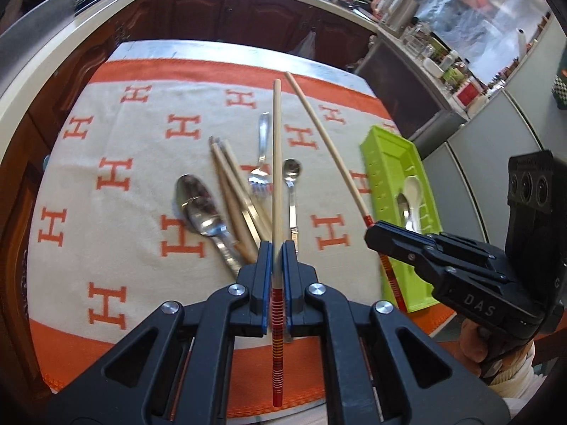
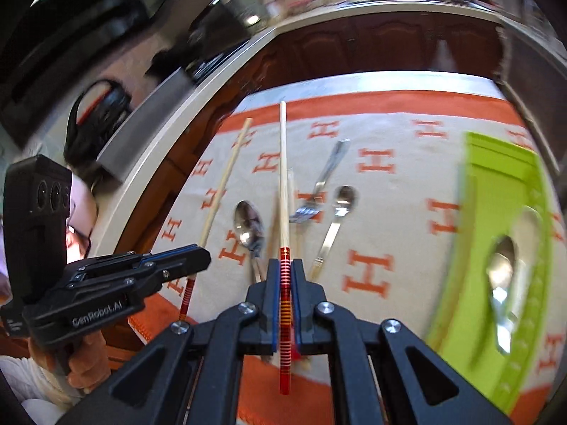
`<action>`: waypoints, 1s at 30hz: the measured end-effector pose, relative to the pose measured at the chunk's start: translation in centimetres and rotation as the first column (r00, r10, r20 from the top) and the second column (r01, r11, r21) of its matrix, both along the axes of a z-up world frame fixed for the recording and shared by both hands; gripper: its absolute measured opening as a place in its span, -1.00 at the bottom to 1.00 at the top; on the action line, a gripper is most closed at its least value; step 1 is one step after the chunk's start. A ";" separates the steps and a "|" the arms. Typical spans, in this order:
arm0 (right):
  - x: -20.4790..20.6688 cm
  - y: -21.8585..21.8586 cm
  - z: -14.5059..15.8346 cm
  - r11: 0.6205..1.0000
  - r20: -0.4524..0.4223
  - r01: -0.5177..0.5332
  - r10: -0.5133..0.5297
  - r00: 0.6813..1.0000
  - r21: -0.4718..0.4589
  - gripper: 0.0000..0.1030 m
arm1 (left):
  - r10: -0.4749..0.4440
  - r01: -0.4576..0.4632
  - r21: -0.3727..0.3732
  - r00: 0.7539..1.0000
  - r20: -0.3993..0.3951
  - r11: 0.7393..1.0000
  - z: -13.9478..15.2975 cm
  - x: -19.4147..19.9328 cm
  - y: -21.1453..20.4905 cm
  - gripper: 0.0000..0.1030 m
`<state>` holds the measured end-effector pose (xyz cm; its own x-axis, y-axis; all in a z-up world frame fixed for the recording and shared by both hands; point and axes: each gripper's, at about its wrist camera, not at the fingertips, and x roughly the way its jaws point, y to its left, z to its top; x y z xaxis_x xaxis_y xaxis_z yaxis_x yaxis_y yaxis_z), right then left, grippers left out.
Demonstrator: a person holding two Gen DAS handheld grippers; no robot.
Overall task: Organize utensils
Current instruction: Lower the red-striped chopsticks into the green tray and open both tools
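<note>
the left wrist view looks forward and down along its own gripper [image 1: 277, 258] from low over the near edge of the table, close to the cloth [image 1: 106, 148]. the right wrist view looks the same way along the right gripper [image 2: 285, 276], set further right and turned a little leftward; its right side is blurred. each view catches the other gripper at its edge: the right one at the left view's right side, the left gripper [image 2: 198, 258] at the right view's left. both share the cloth, the loose cutlery, the green tray [image 1: 393, 163] and the dark cabinets [image 1: 219, 10] behind.
</note>
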<state>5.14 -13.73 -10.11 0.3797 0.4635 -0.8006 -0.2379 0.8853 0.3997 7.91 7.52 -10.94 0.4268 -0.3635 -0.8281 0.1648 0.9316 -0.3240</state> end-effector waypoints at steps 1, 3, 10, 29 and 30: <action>-0.4 -0.9 0.3 1.000 0.002 0.023 -0.023 1.000 -0.002 -0.90 | -0.014 0.014 -0.002 1.000 0.004 1.000 0.5 0.0 -0.9 -0.93; -1.5 -3.7 1.2 0.995 0.004 0.098 -0.098 0.995 0.012 -0.90 | -0.049 0.049 -0.010 0.999 0.006 0.999 1.3 0.2 -3.1 -0.93; -4.3 -10.6 2.2 0.959 0.004 0.280 -0.280 0.960 0.047 -0.90 | -0.165 0.165 -0.033 0.986 -0.001 0.986 3.5 0.9 -11.0 -0.93; -4.1 -17.4 -3.4 0.896 -0.127 0.439 -0.429 0.894 0.063 -0.89 | -0.259 0.264 0.021 0.957 -0.131 0.964 -2.1 3.4 -23.8 -0.93; -4.0 -17.3 -3.6 0.897 -0.131 0.437 -0.426 0.895 0.065 -0.89 | -0.255 0.261 0.028 0.958 -0.130 0.965 -2.3 3.5 -23.9 -0.93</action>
